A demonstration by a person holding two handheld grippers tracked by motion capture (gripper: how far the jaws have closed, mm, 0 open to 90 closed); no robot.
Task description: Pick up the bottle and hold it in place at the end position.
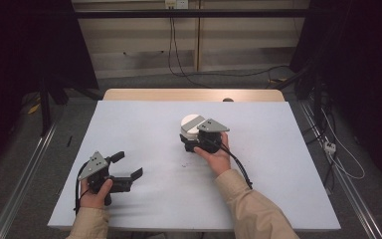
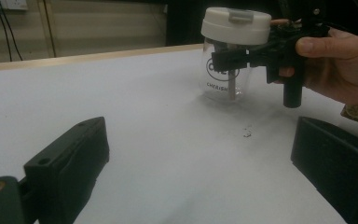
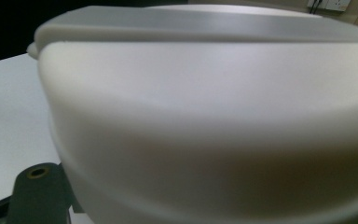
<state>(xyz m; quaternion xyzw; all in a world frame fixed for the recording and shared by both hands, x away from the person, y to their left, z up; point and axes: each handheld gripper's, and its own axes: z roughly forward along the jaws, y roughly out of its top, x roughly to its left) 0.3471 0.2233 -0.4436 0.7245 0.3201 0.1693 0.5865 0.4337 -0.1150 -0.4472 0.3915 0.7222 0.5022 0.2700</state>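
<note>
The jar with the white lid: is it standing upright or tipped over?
Upright. The jar stands with its base on the table and its lid level on top.

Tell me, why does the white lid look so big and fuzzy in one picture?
In the right gripper view the lid sits too close to the camera, so it blurs; in the left gripper view the jar looks sharper, while the near jaws are soft.

Jar (image 3: 205,116) lid blurred, hiding right gripper's fingers.
</note>
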